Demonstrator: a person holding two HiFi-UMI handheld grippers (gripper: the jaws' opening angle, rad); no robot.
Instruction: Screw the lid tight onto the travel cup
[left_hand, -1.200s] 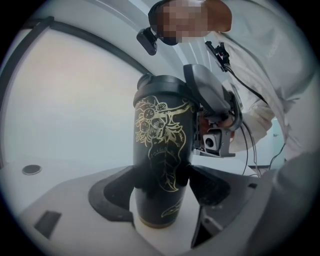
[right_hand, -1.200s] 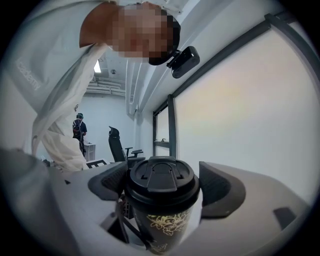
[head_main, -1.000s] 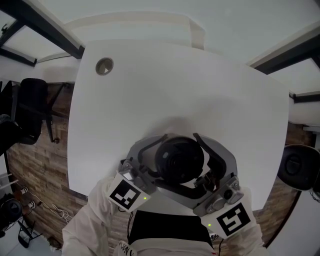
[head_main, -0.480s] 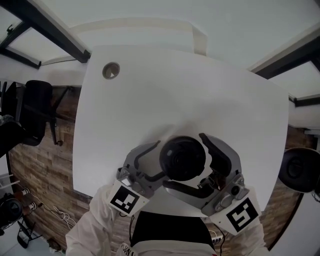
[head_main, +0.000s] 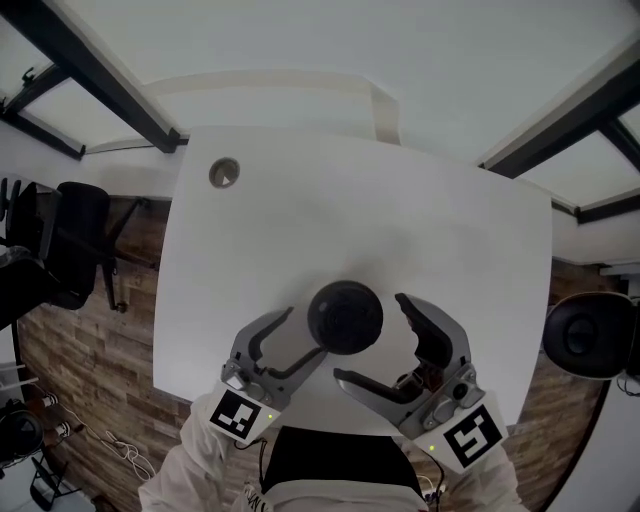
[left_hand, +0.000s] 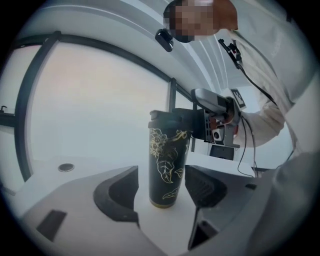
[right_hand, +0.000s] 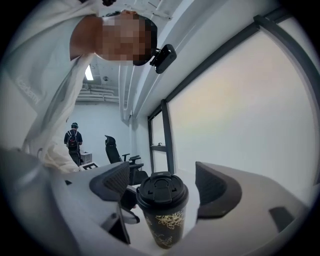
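The travel cup (left_hand: 167, 165) stands upright on the white worktop (head_main: 420, 220), near the edge closest to me. It is black with a gold leaf pattern, and its black lid (head_main: 345, 317) is seated on top. From my head camera I look almost straight down onto that lid.

A second ago both my grippers were tucked in round the cup, their curved fingers hugging the lid from either side. Now both sit further back toward me, and the cup stands free in front of them.

My left gripper (head_main: 300, 335) has its jaws spread wide, though they have just been closing a little. In the left gripper view the cup rises in the gap between the two pads. It stands slightly beyond them, and neither pad touches it.

My right gripper (head_main: 372, 340) is also spread apart. In the right gripper view the lid shows low in the gap between the jaws, with clear space on both sides. Half a second ago its far finger lay close along the lid; now a strip of bare worktop shows between that finger and the cup.

The round cable hole (head_main: 224, 172) in the worktop's far left corner sits a little lower in the head view than before, and more of the ceiling shows above it.
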